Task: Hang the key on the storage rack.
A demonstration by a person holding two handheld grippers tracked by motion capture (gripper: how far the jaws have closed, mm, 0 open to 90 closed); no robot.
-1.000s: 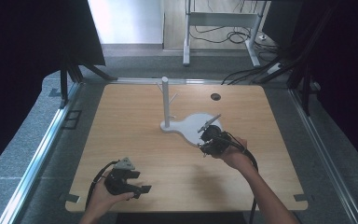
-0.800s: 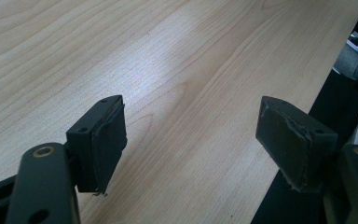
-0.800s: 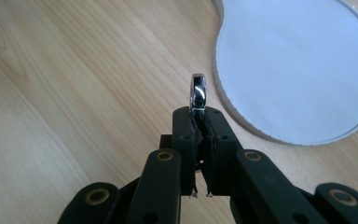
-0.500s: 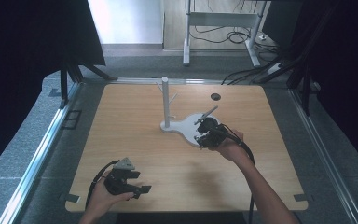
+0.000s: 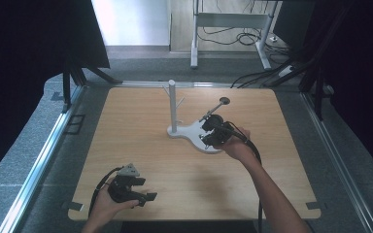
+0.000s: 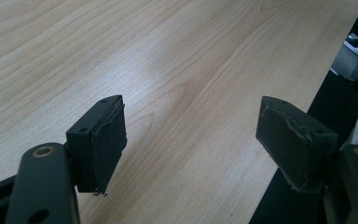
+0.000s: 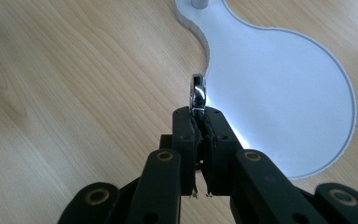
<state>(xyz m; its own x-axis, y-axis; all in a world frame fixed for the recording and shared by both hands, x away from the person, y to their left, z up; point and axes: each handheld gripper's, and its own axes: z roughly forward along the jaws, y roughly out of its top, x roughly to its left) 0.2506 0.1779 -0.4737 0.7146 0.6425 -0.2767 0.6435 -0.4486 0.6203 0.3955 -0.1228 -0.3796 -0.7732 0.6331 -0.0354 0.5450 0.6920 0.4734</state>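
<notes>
Wooden counter [image 5: 141, 141] is sitting in a dim room, grey carpet around it, cables and a metal frame lying at the far end.

Right claw [image 7: 199, 122] is clamping its jaws shut on a small shiny metal ring [image 7: 198, 92], which is standing edge-on and poking out just past the tips. In the high view the right claw [image 5: 212, 132] is hanging over the round end of a white stand base [image 5: 190, 132], right of the centre of the counter. White upright post [image 5: 172, 104] is rising from the narrow end of that base, with short pegs branching off it.

Left claw [image 6: 191, 140] is standing with jaws wide apart, nothing between them, bare wood below. In the high view the left claw [image 5: 143, 196] is resting near the counter's front edge, well apart from the stand.
</notes>
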